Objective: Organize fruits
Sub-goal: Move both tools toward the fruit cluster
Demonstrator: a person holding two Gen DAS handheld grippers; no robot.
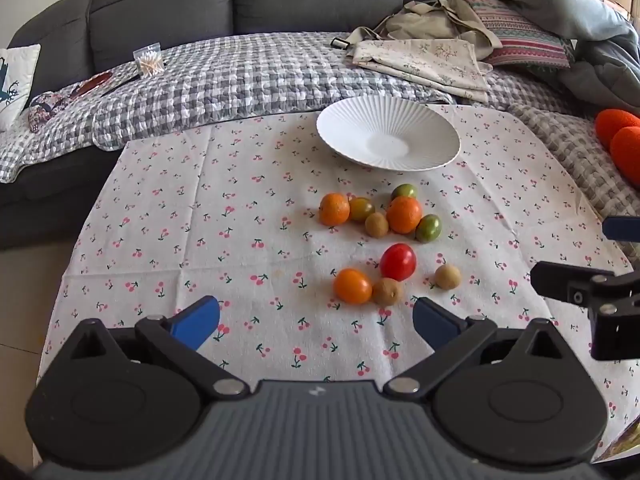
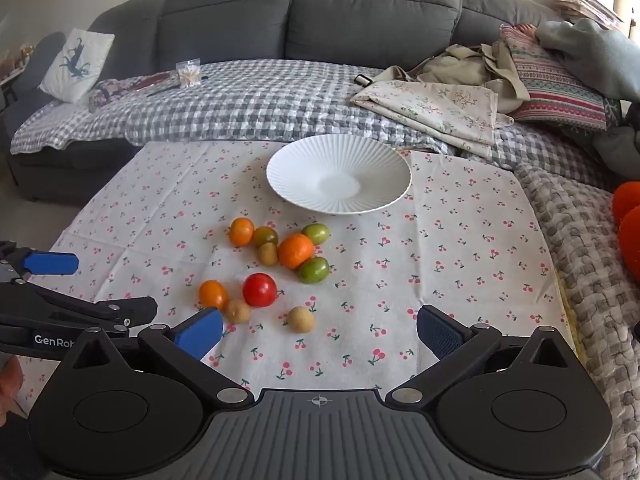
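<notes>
Several small fruits lie on the cherry-print cloth: two oranges, green tomatoes, kiwis, a red tomato and an orange tomato. The red tomato also shows in the right wrist view. An empty white ribbed plate stands behind them. My left gripper is open and empty, just short of the near fruits. My right gripper is open and empty, with a kiwi just ahead of it.
A grey sofa with a checked blanket, folded cloths and pillows sits behind the table. A knitted throw and orange cushions lie at the right. The left gripper's blue finger shows at the left edge.
</notes>
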